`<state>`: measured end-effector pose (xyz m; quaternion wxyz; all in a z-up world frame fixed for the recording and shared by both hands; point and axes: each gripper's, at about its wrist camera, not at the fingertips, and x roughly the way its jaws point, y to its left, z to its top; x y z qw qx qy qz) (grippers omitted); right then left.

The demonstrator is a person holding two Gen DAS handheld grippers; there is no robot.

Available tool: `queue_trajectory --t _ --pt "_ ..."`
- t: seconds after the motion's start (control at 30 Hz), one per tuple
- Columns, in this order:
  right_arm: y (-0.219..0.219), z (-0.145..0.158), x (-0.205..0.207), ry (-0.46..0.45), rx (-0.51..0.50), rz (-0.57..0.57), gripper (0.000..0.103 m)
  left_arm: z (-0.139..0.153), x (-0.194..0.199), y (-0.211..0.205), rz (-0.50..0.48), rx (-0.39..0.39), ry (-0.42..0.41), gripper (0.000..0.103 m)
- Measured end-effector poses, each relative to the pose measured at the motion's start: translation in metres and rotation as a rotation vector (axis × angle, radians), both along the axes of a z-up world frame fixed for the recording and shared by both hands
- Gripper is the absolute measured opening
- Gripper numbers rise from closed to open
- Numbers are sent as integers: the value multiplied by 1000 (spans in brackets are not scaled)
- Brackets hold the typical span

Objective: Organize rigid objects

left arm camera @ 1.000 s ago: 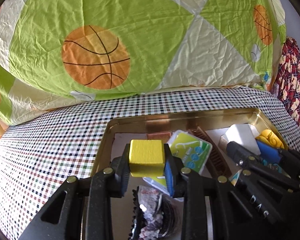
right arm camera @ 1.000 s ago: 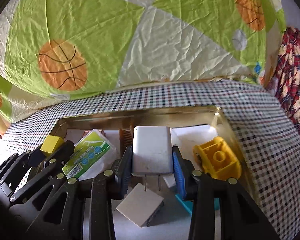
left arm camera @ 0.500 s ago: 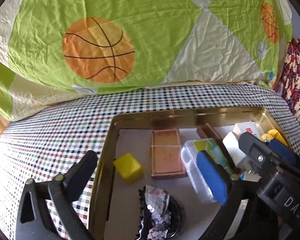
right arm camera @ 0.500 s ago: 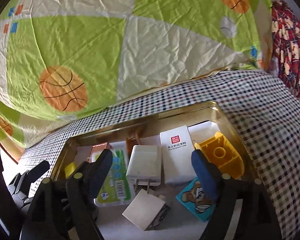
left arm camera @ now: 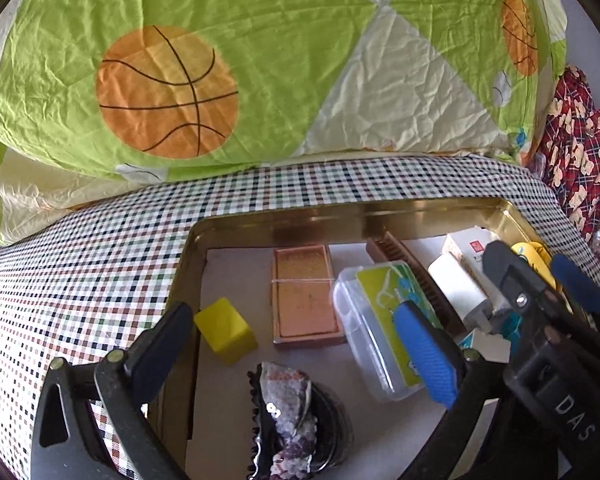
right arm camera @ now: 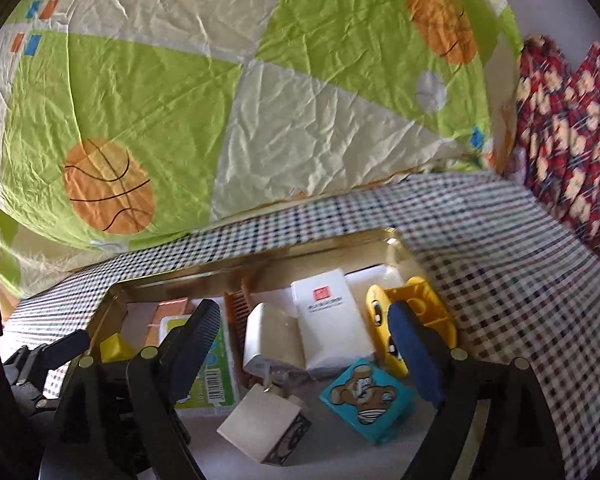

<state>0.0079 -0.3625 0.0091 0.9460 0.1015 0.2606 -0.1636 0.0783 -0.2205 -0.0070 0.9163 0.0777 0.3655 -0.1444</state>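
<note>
Checked bedsheet (left arm camera: 100, 264), gold tray (left arm camera: 300, 222) nearly packed: yellow cube (left arm camera: 225, 330), white charger (right arm camera: 274, 340) placed; both claws spread wide, empty.

Left gripper (left arm camera: 296, 344) — jaws spread wide, nothing between them, both fingers angled outward. Right gripper (right arm camera: 304, 344) — likewise spread wide and holding nothing. The right gripper sits close beside the left, its body overlapping the left view's right edge.
</note>
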Motion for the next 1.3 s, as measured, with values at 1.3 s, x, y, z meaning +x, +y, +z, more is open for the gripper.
queue_trajectory --t 1.3 --pt "35 26 -78 -253 -208 -70 96 25 -71 64 126 -114 -348 103"
